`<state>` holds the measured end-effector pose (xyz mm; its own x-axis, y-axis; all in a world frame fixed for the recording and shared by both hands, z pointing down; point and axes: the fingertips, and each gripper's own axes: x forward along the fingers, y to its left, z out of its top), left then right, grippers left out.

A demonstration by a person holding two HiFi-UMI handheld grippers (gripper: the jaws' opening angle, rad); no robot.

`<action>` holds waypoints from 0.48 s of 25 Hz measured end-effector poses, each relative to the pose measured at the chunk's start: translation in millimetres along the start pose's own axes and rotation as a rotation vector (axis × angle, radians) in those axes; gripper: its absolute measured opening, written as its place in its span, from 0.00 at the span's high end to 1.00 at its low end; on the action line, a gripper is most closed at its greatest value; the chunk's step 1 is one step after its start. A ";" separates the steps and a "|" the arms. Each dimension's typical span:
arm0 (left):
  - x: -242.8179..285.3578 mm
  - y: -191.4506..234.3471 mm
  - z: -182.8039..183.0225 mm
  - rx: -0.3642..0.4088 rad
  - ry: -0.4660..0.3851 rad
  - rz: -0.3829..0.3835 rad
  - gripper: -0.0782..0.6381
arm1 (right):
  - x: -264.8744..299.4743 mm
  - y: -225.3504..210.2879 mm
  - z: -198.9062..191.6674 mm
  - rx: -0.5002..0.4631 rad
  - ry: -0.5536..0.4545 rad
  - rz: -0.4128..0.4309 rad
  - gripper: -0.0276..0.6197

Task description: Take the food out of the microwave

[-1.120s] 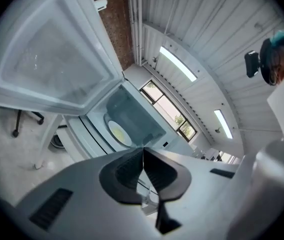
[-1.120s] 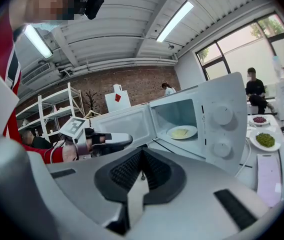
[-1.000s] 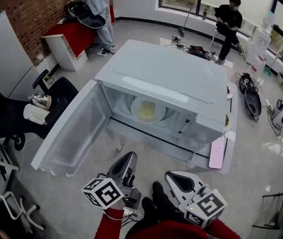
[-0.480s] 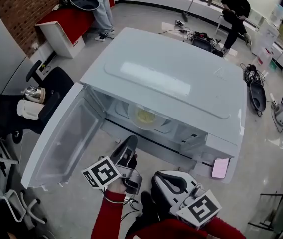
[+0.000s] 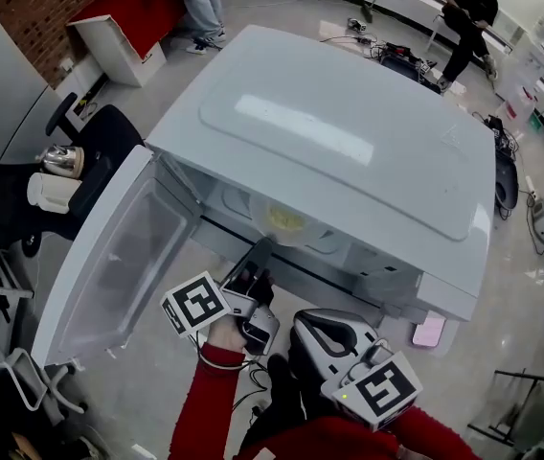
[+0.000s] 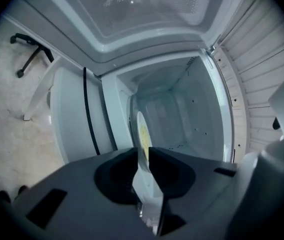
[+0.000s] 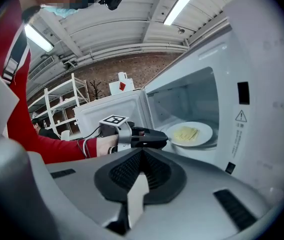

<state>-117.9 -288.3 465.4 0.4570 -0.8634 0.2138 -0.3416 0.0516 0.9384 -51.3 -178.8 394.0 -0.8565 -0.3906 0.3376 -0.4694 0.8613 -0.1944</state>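
Observation:
The white microwave stands with its door swung open to the left. Inside lies a white plate of yellow food, also seen as the plate in the right gripper view. My left gripper is rolled on its side at the mouth of the cavity, its tips right at the plate's near rim. Its jaws stand slightly apart, and the plate shows edge-on in line with the narrow gap. My right gripper hangs back below the microwave, shut and empty.
A metal kettle and a white cup stand left of the door, near a black office chair. A pink flat thing lies under the microwave's right corner. A red bench and a seated person are far behind.
My left gripper has moved forward from below the door up to the cavity opening and rolled onto its side. The right gripper has stayed low, shifting slightly left.

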 end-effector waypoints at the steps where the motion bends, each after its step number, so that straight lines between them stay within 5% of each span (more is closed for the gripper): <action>1: 2.4 -0.9 -0.1 -0.017 0.002 -0.009 0.79 | 2.8 -0.1 1.1 0.002 0.000 0.003 0.94; 12: 20.1 -0.7 -1.3 -0.065 0.058 0.014 0.79 | 21.5 -9.9 -6.8 0.111 0.071 -0.007 0.94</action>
<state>-107.4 -305.0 469.4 0.4997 -0.8320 0.2409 -0.2953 0.0978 0.9504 -63.6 -193.5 409.4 -0.8375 -0.3693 0.4027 -0.4998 0.8156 -0.2914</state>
